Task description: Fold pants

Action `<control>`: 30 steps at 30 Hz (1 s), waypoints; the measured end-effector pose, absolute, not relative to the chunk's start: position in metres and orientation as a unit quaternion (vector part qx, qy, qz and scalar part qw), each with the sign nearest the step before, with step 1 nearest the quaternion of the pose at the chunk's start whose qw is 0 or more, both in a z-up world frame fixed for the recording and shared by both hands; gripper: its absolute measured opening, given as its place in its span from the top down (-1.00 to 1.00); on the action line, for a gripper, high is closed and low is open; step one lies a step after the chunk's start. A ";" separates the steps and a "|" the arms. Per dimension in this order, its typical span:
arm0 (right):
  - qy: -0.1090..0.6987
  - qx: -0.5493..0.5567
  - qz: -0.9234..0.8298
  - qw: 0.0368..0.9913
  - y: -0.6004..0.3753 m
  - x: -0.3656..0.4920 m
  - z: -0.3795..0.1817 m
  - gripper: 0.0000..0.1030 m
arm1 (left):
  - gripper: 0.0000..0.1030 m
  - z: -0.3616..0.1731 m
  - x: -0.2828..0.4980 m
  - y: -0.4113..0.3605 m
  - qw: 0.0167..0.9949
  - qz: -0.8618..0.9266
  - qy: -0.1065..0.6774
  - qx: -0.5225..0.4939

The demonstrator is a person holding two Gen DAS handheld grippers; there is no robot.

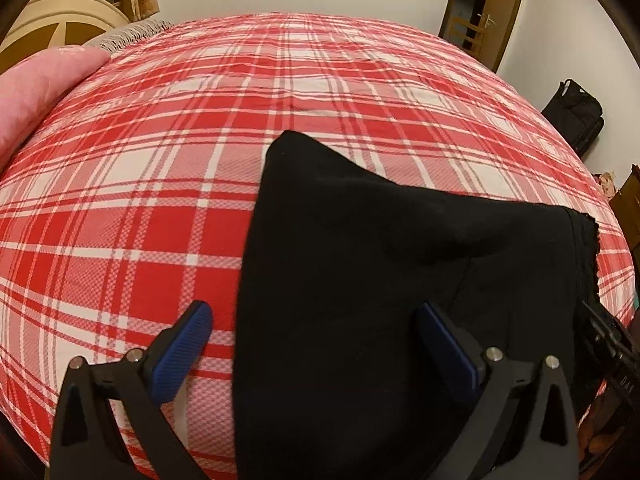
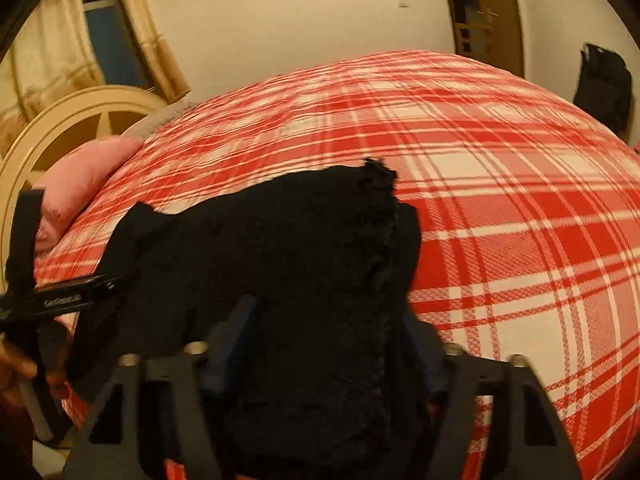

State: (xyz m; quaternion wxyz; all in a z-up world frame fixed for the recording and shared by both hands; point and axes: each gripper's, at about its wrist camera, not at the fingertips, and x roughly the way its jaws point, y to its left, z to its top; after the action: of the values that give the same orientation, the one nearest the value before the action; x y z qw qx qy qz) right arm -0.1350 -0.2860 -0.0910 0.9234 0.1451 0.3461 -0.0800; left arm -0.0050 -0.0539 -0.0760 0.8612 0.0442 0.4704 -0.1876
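Note:
Black pants (image 1: 380, 280) lie folded on the red plaid bed cover (image 1: 140, 208). My left gripper (image 1: 318, 332) is open wide over their left edge: one blue pad (image 1: 192, 344) rests above the plaid and the other pad (image 1: 444, 344) is above the cloth. In the right wrist view the pants (image 2: 288, 248) bunch up between the fingers of my right gripper (image 2: 328, 332). The frilly waistband (image 2: 380, 184) lies at the far end. Cloth covers the pads, so I cannot see whether they press. The right gripper's body (image 1: 612, 352) shows at the pants' right edge.
A pink pillow (image 1: 44, 92) and a cream headboard (image 1: 64, 16) lie at the bed's far left. A wooden door (image 1: 484, 8) and a black bag (image 1: 576, 116) stand beyond the bed on the right. A hand (image 2: 16, 364) holds the left gripper's frame (image 2: 60, 304).

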 end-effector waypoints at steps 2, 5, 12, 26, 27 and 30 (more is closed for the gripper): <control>0.344 0.140 -0.078 0.925 -0.283 -0.136 -0.089 0.01 | -1.00 -0.076 -0.005 -0.057 0.859 -0.193 0.472 0.044; 0.338 0.146 -0.076 0.927 -0.285 -0.140 -0.087 0.17 | -1.00 -0.076 -0.003 -0.057 0.854 -0.198 0.480 0.039; 0.323 0.160 -0.084 0.929 -0.293 -0.146 -0.084 0.44 | -0.80 -0.075 -0.004 -0.046 0.843 -0.240 0.481 0.011; 0.302 0.263 -0.083 0.913 -0.336 -0.161 -0.088 -0.40 | -0.47 -0.074 -0.004 -0.040 0.845 -0.248 0.474 -0.019; 0.312 0.262 -0.080 0.910 -0.335 -0.157 -0.093 -0.40 | -0.56 -0.074 -0.004 -0.042 0.844 -0.251 0.474 -0.014; 0.317 0.246 -0.089 0.911 -0.329 -0.150 -0.098 -0.44 | -0.71 -0.075 -0.006 -0.050 0.844 -0.253 0.473 0.007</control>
State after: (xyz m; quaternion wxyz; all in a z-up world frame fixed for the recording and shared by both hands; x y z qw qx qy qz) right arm -0.1504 -0.3288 -0.0977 0.9115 0.2463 0.3173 -0.0890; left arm -0.0059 -0.0503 -0.0751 0.8441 0.0075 0.4726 -0.2532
